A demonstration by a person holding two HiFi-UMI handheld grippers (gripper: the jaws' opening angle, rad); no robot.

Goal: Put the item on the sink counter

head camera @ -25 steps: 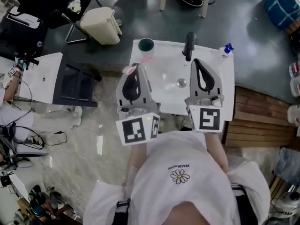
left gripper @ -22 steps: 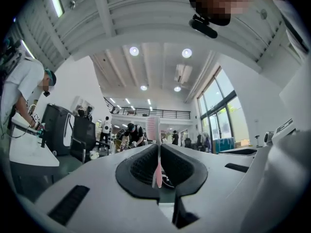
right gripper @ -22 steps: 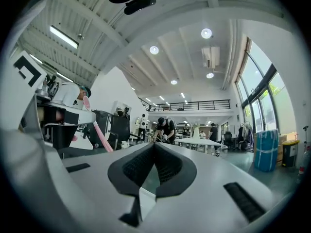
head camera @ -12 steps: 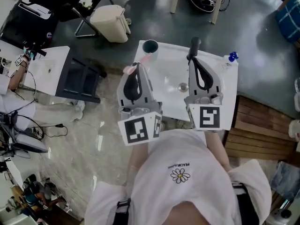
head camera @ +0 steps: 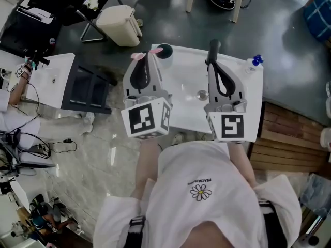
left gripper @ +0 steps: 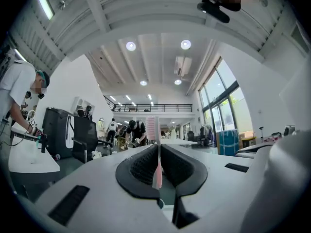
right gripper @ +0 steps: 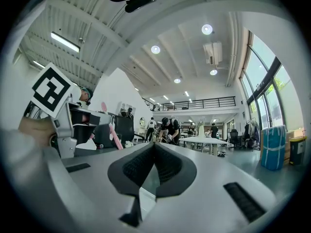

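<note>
Currently the pink toothbrush (left gripper: 156, 165) stands upright, pinched between the closed jaws of the left gripper (left gripper: 159, 145), with its bristled head rising above the jaw tips. From the head view, the toothbrush (head camera: 137, 56) hangs over the back left corner of the white sink (head camera: 184, 82), just beside a dark cup (head camera: 164, 50). The left gripper (head camera: 148, 53) points toward that cup. The right gripper (head camera: 213, 66) hovers over the basin near the black faucet (head camera: 213, 49), its jaws pressed together on nothing (right gripper: 154, 143). A blue-capped bottle (head camera: 253, 63) sits at the right corner.
</note>
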